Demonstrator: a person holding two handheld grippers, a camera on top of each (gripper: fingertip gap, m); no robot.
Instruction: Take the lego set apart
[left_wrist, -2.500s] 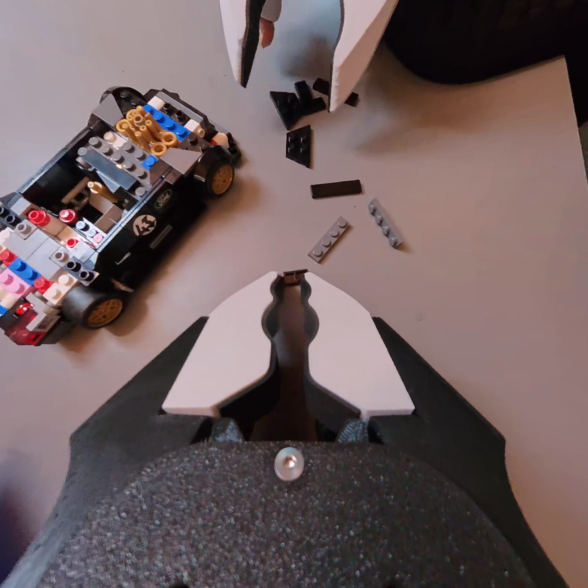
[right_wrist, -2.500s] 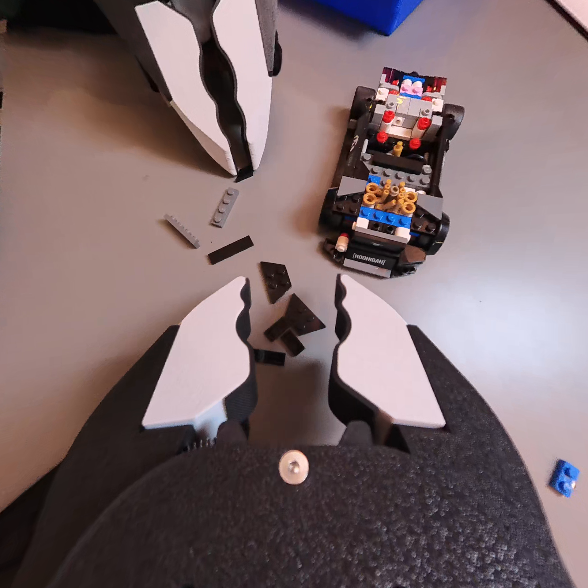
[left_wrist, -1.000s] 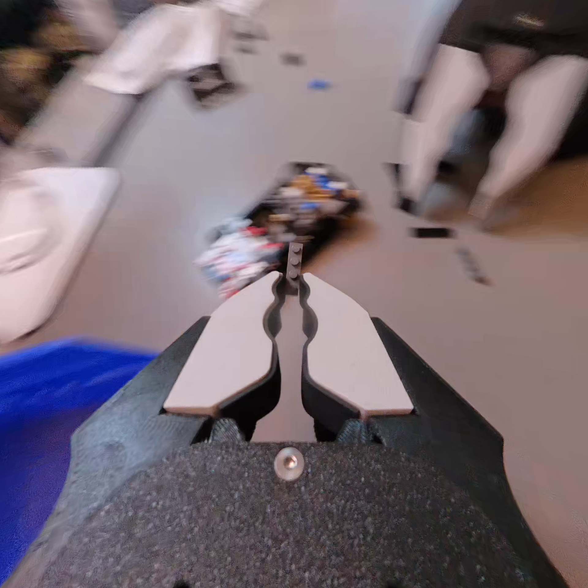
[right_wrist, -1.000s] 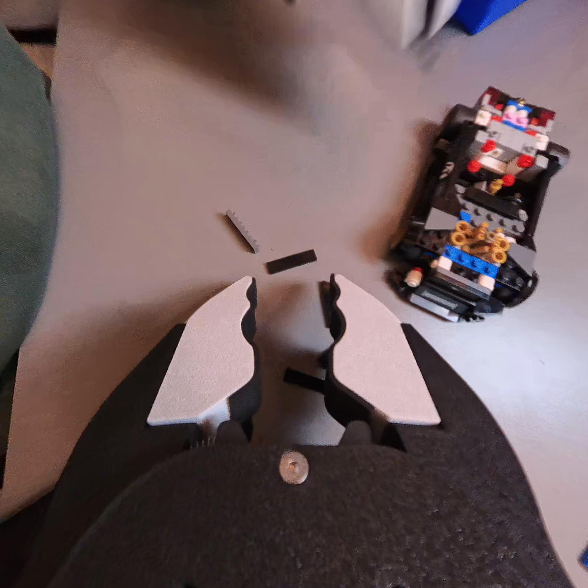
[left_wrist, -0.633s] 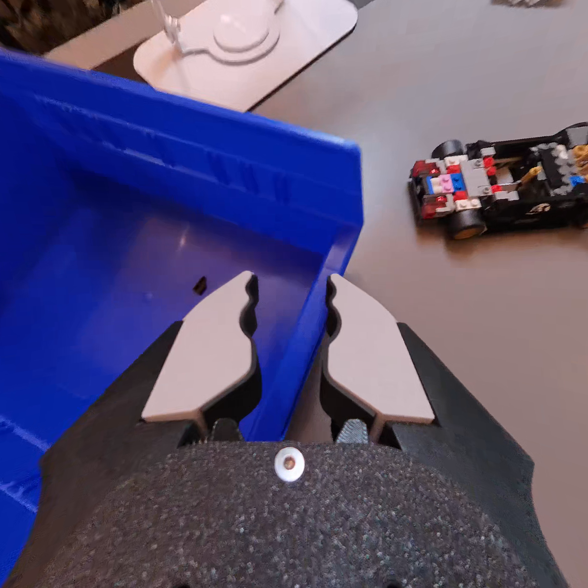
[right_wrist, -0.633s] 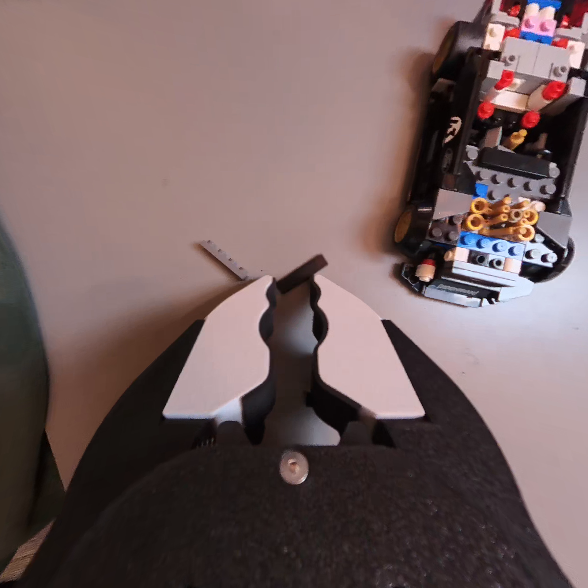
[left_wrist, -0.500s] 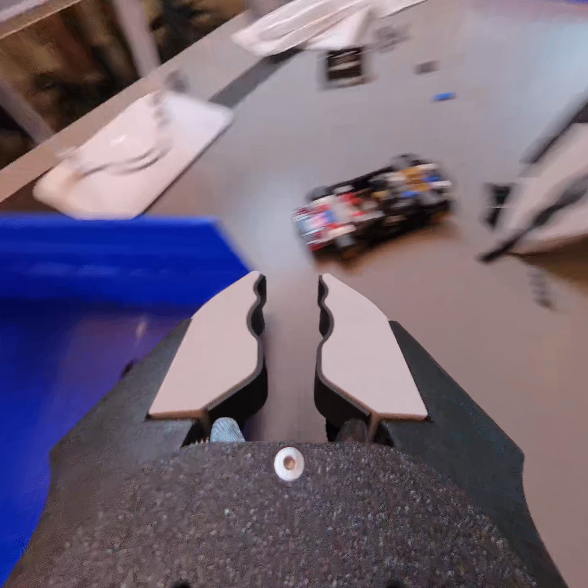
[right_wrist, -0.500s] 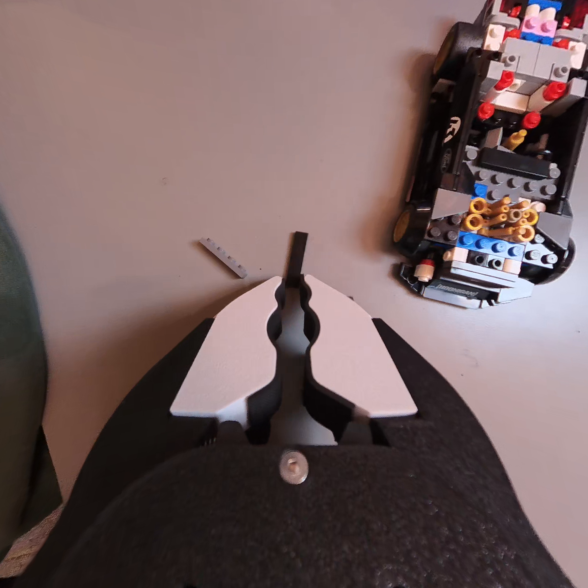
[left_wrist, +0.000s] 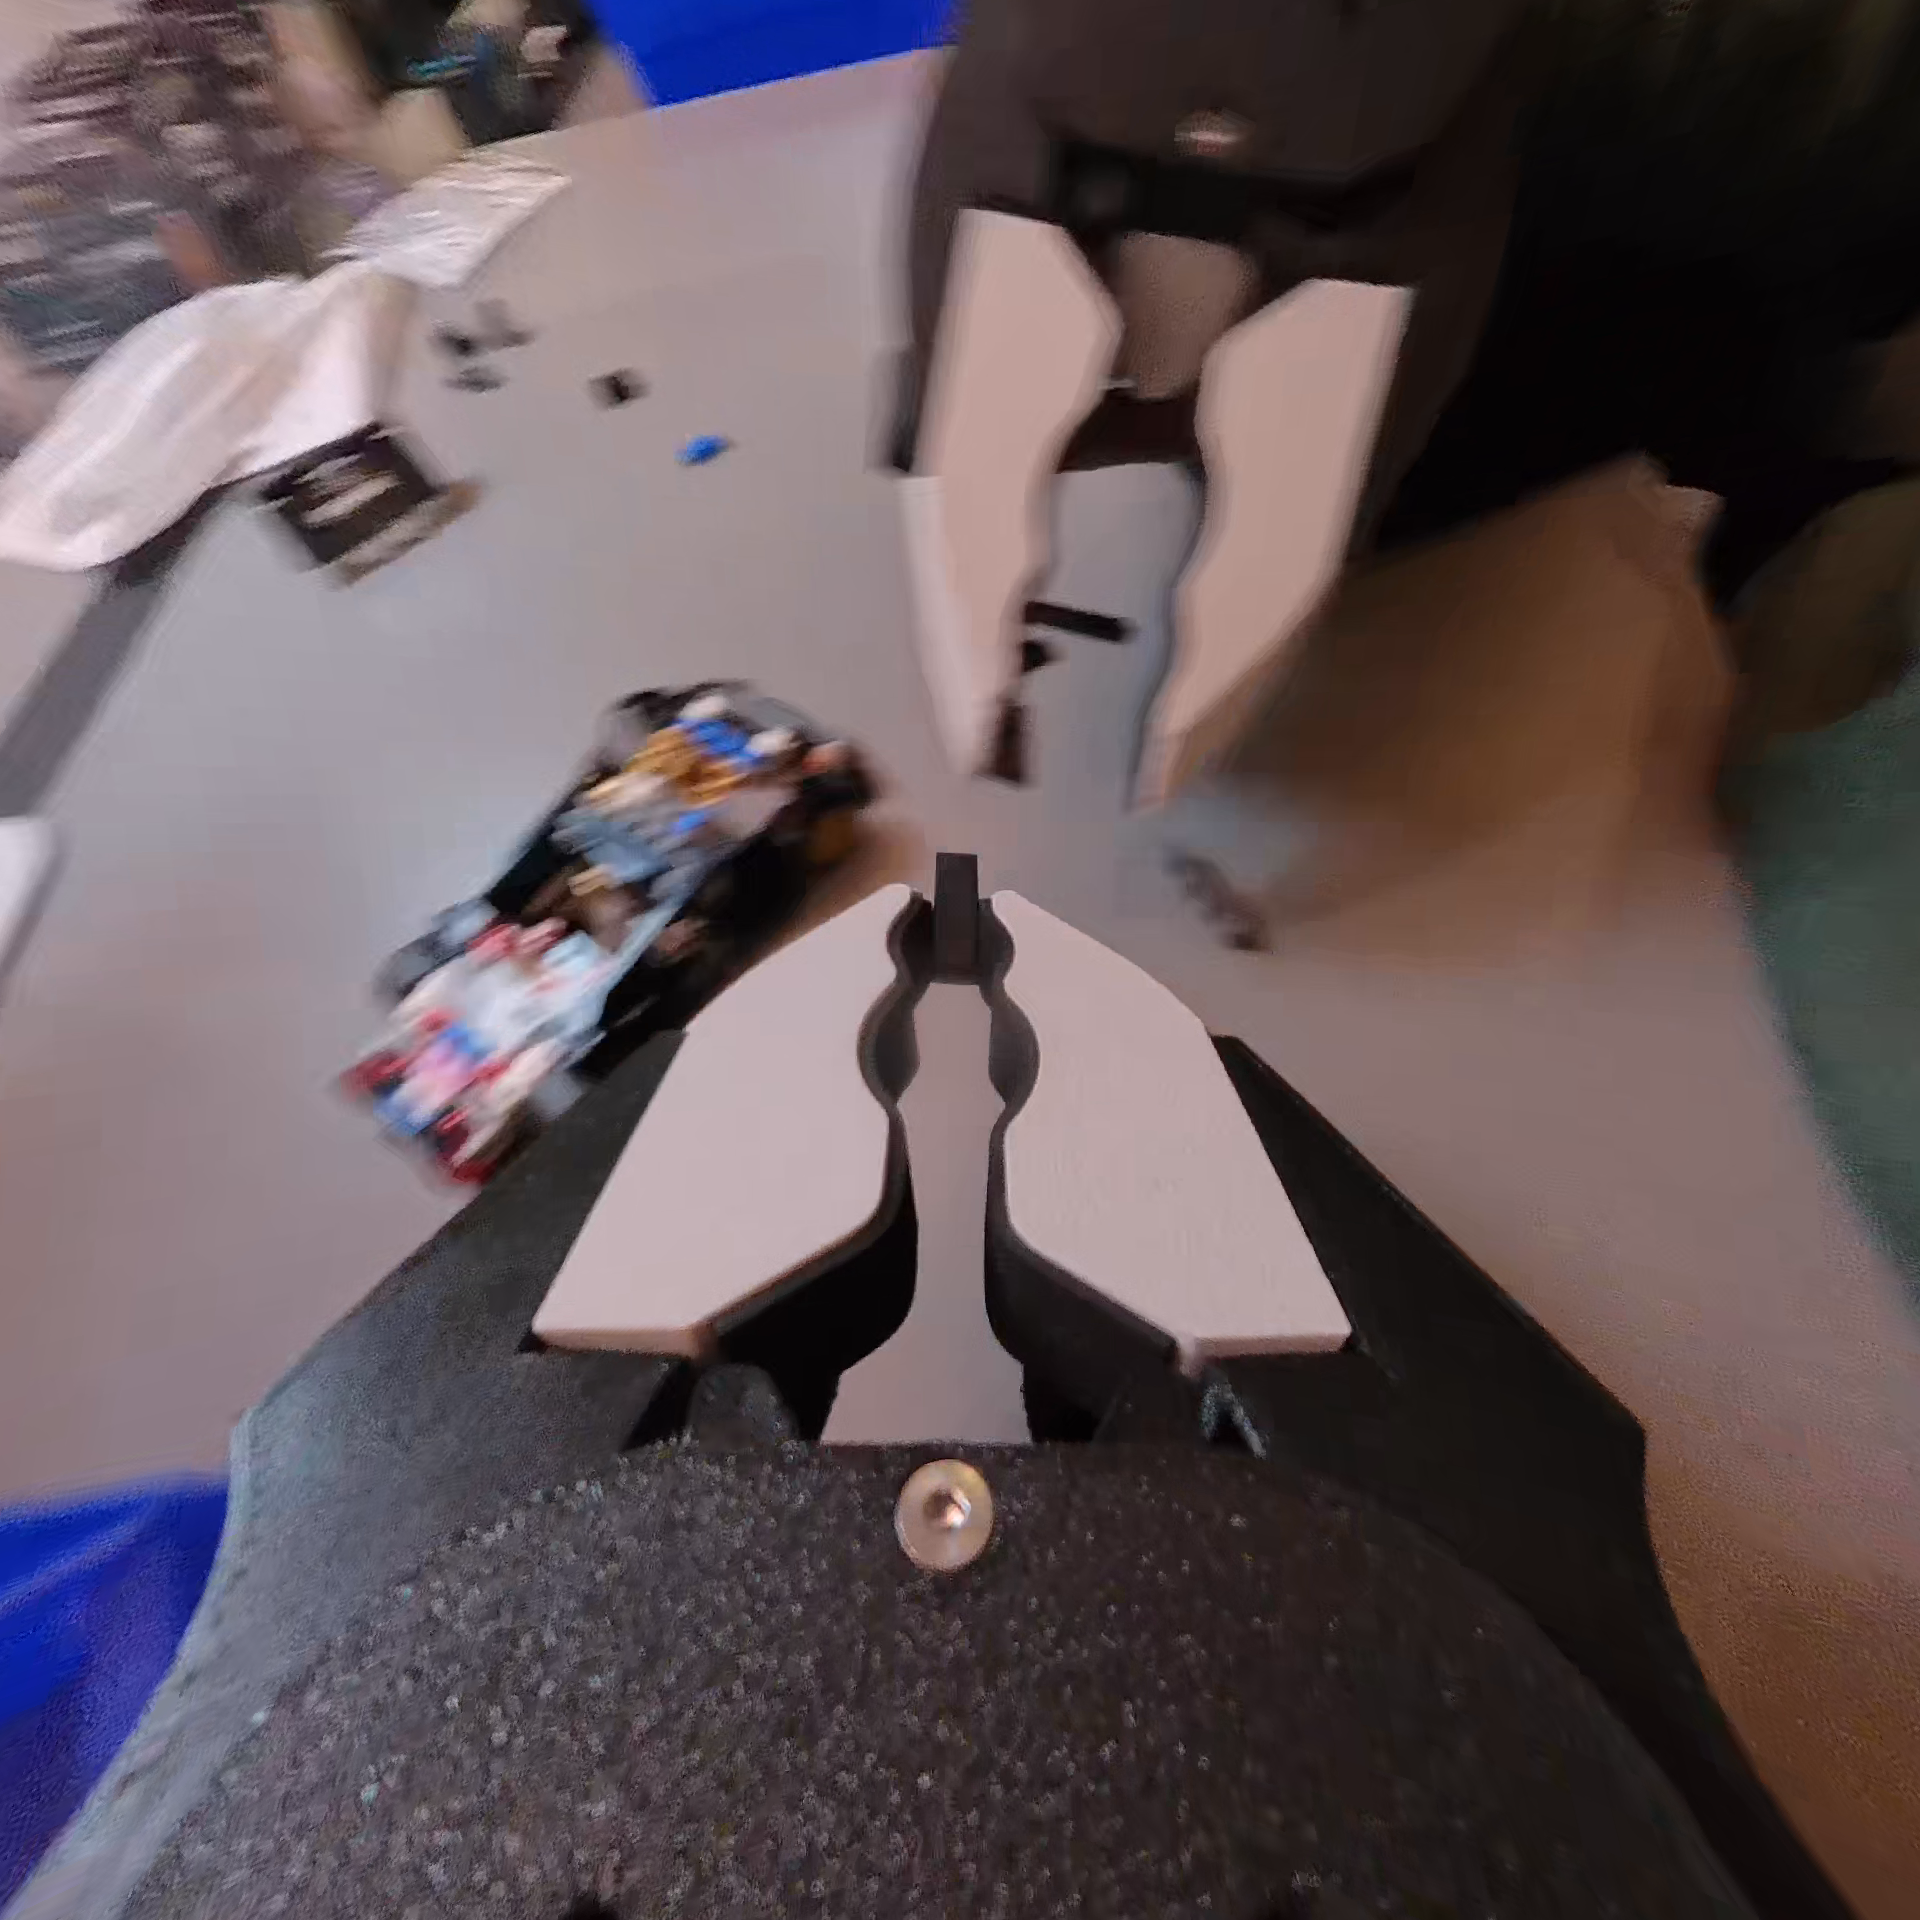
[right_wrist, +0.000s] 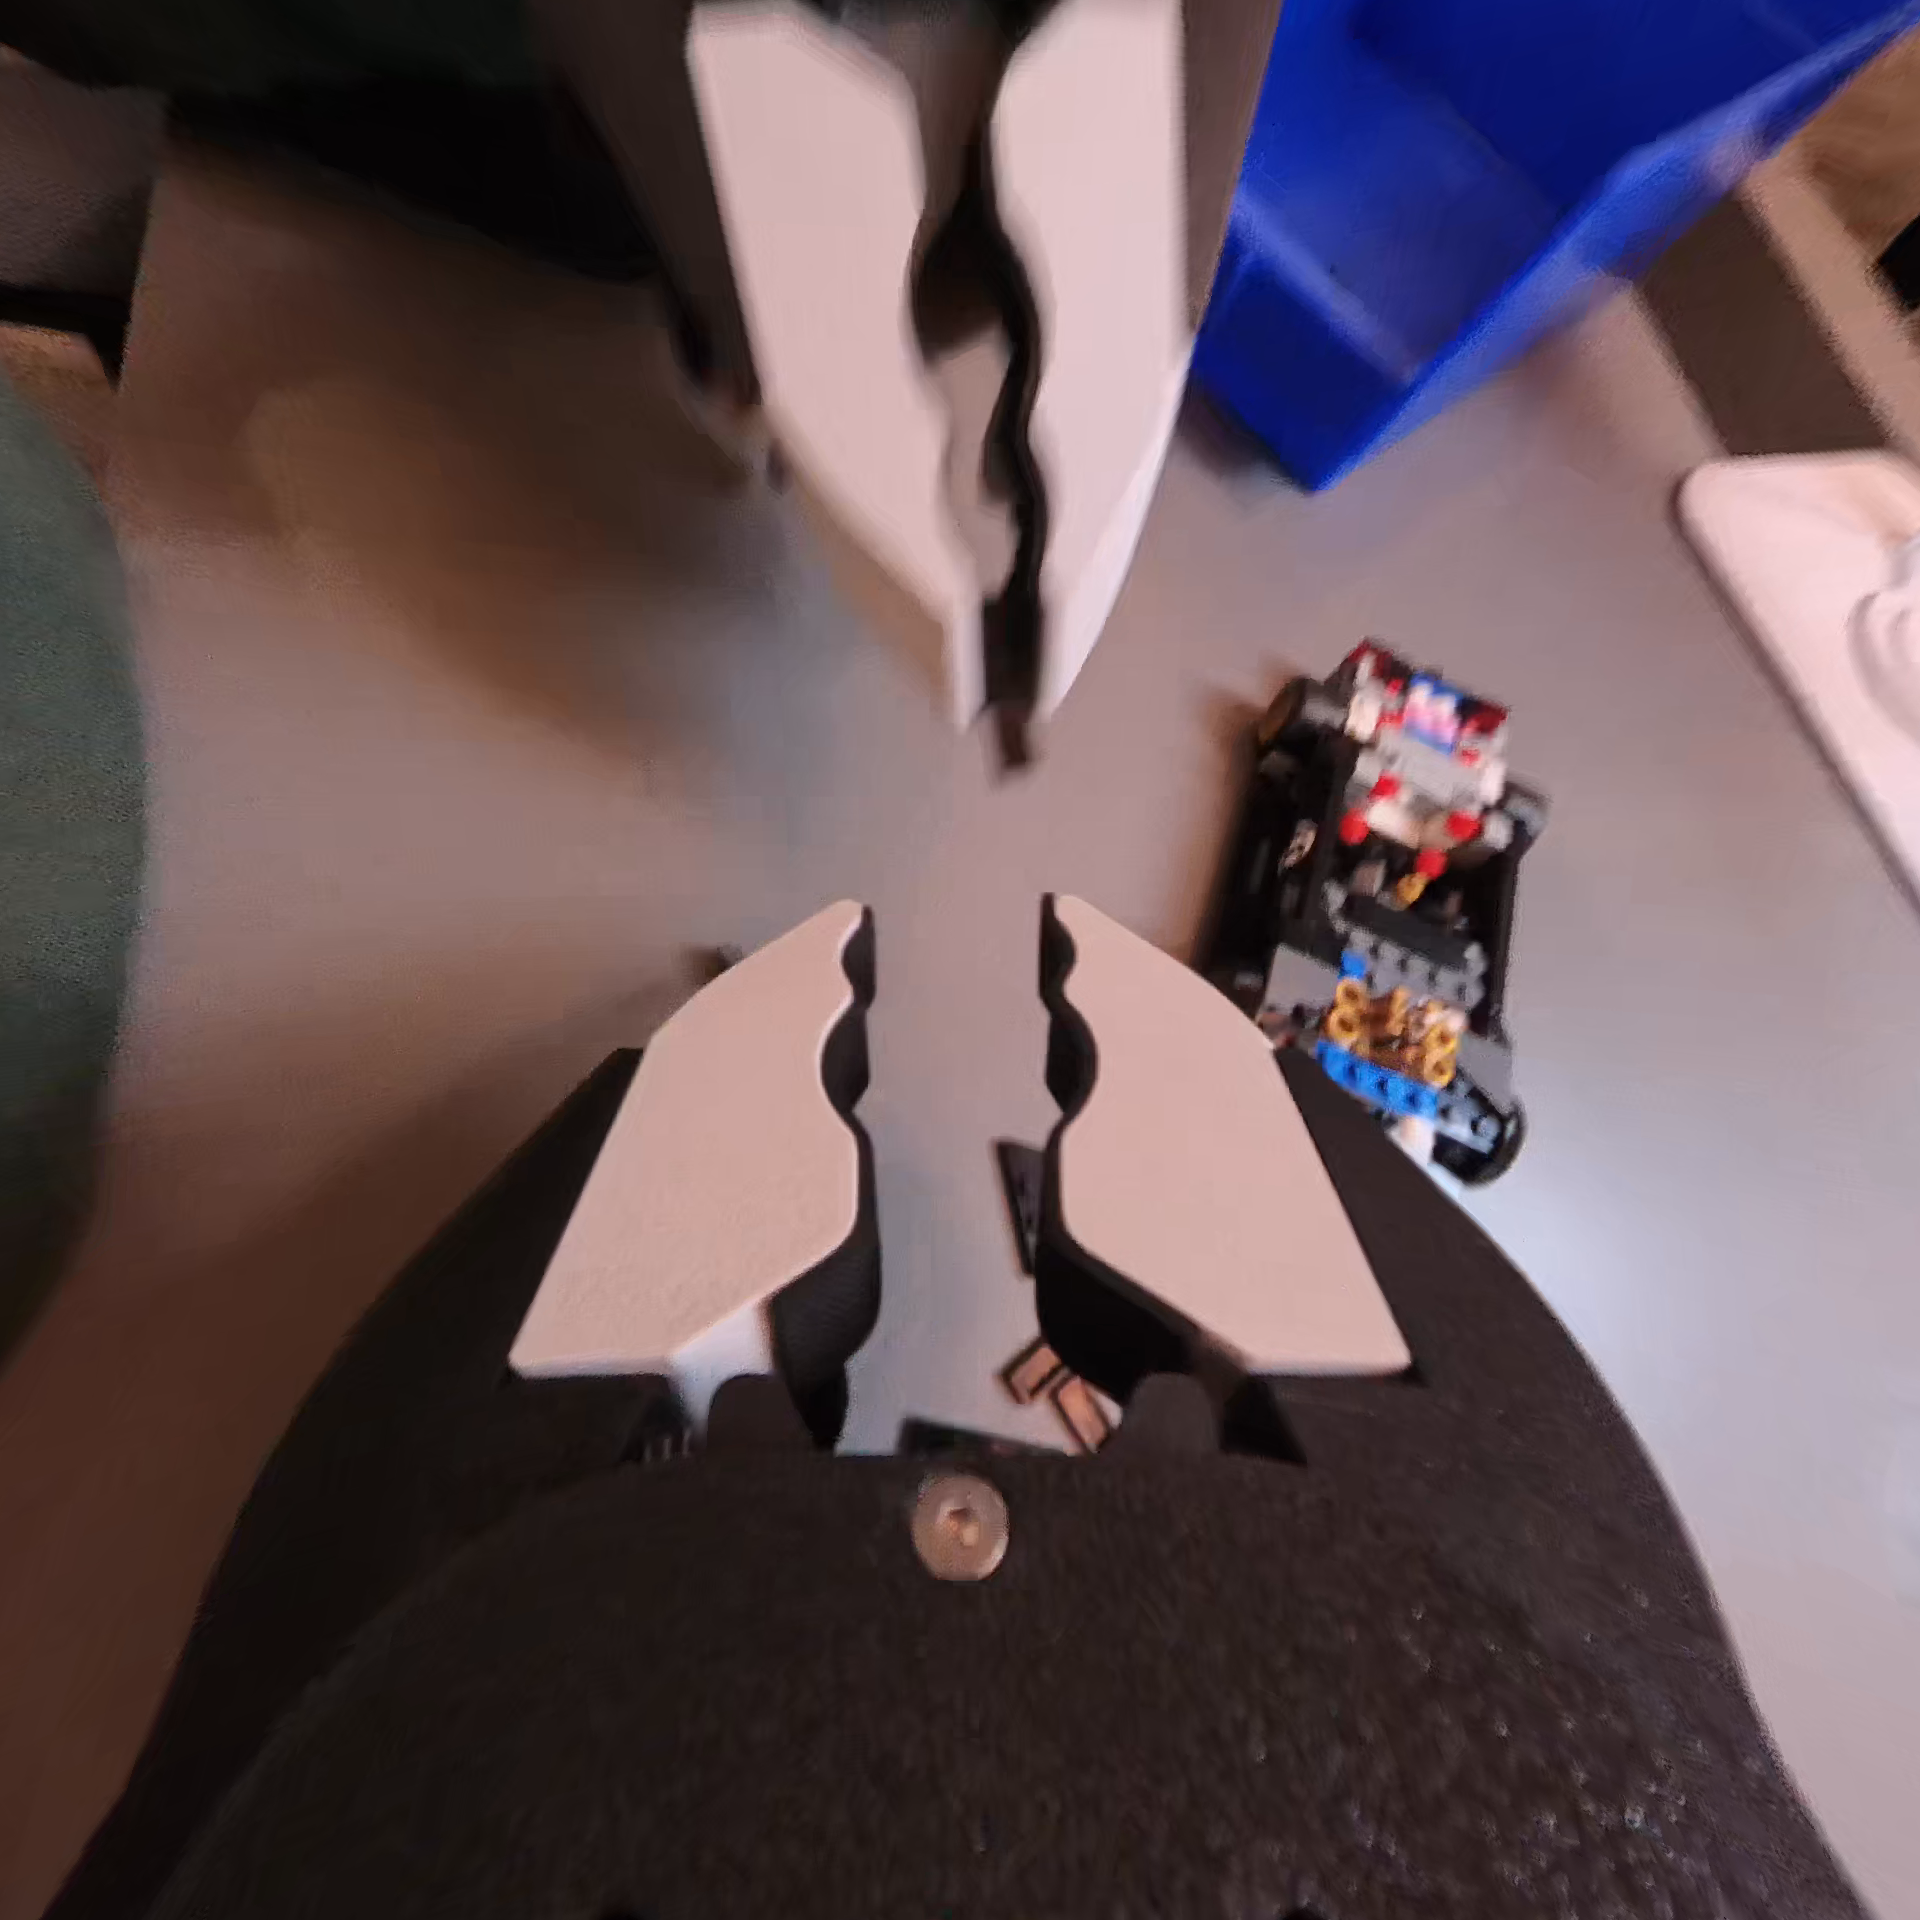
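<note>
The partly stripped black lego car (left_wrist: 623, 914) sits on the grey table (left_wrist: 260, 727); it also shows in the right wrist view (right_wrist: 1392, 925). My left gripper (left_wrist: 954, 902) is shut on a thin black tile (left_wrist: 954, 935), held above the table to the right of the car. It shows from the other side in the right wrist view (right_wrist: 1006, 707) with the tile (right_wrist: 1006, 732). My right gripper (right_wrist: 954, 925) is open and empty, facing the left one, and also shows in the left wrist view (left_wrist: 1060, 769). Loose black plates (right_wrist: 1023, 1195) lie under it.
A blue bin (right_wrist: 1455, 260) stands beyond the car. A white tray (right_wrist: 1818, 623) lies at the right edge. White paper (left_wrist: 208, 416), a dark booklet (left_wrist: 353, 499) and a small blue brick (left_wrist: 701, 449) lie farther off. A grey toothed piece (left_wrist: 1216, 904) lies near the table edge. The gap from one gripper's tips to the other's is roughly 4 cm. The grey toothed piece (left_wrist: 1216, 904) sits 5 cm or so from the ends of my right fingers.
My left gripper came back from the blue bin and has shut on the black tile. My right gripper, which held that tile half a second ago, has opened and drawn back.
</note>
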